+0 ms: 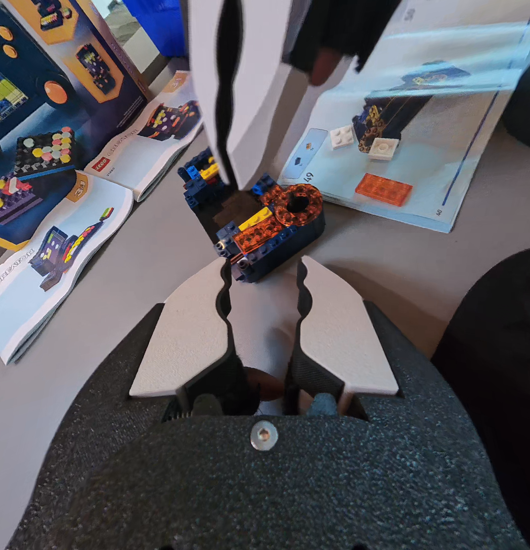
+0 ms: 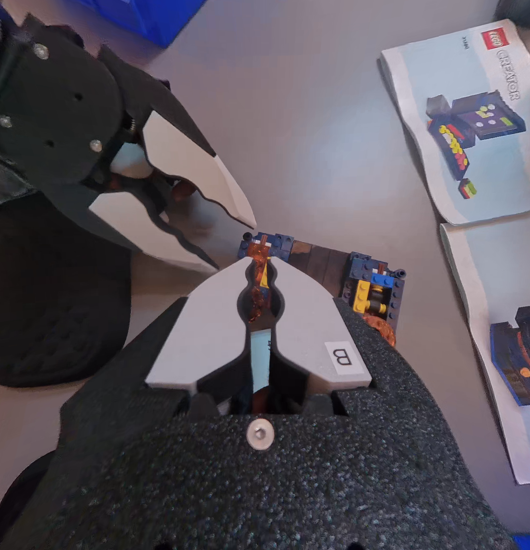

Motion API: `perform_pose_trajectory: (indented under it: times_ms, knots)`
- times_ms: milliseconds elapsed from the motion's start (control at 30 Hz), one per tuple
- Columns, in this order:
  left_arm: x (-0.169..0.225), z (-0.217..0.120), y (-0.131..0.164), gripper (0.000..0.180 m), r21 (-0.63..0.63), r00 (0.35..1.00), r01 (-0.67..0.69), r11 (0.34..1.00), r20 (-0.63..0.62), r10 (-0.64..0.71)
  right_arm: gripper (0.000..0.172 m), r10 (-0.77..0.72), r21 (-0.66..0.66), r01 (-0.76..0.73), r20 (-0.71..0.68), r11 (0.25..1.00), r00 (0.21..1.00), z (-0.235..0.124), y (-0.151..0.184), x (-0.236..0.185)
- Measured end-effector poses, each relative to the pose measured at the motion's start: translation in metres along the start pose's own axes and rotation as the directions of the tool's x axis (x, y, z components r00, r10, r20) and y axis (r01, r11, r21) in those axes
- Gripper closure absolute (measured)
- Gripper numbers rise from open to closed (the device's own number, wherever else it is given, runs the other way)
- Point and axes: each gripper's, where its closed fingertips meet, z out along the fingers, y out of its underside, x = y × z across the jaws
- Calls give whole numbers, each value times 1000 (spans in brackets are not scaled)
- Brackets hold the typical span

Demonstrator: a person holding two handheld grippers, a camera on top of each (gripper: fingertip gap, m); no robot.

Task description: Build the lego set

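A dark blue brick model (image 1: 272, 238) with clear orange plates, a yellow brick and a black floor lies on the grey table (image 1: 138, 238). My left gripper (image 1: 263, 262) is open. Its left fingertip (image 1: 223, 265) is at the model's near corner, and its right fingertip stands clear of the model. My right gripper (image 1: 234, 184) comes down from above with its fingers almost together, tips over the model's black middle. In the right wrist view the right gripper (image 2: 259, 259) shows only a thin slit, with the model's (image 2: 317, 262) orange plate behind it. The open left gripper (image 2: 235, 247) is beside that corner.
An open instruction booklet (image 1: 406, 166) at the right carries two white pieces (image 1: 341, 137) and an orange plate (image 1: 382, 189). Two closed booklets (image 1: 132, 148) and a set box (image 1: 49, 89) lie at the left. A blue bin (image 1: 162, 26) stands behind. A black object (image 1: 495, 342) is at the right.
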Motion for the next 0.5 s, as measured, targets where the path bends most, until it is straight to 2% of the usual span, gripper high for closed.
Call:
perform_pose_trajectory:
  times_ms: [100, 200, 267, 333, 433, 500]
  knots:
    - [-12, -3, -6, 152, 46, 988, 154, 987, -12, -154, 161, 15, 17, -15, 17, 1000, 1000, -5, 7, 2]
    - [-15, -4, -11, 163, 35, 926, 361, 932, -135, -354, 144, -16, 38, 14, 56, 999, 998, -1, 14, -8]
    - [-21, 0, -1, 165, -51, 913, 383, 922, -130, -387, 116, -72, 25, 72, 10, 997, 997, 3, 23, -10]
    - [-26, 5, 1, 163, -86, 919, 365, 927, -126, -374, 106, -168, 3, 169, -71, 986, 983, 9, 31, -10]
    - [-24, 8, 1, 163, -117, 907, 367, 923, -174, -383, 110, -328, -41, 326, -175, 944, 928, 18, 35, -8]
    - [-17, 5, 1, 162, -128, 887, 377, 917, -234, -398, 116, -376, -99, 364, -165, 926, 912, 23, 42, -4]
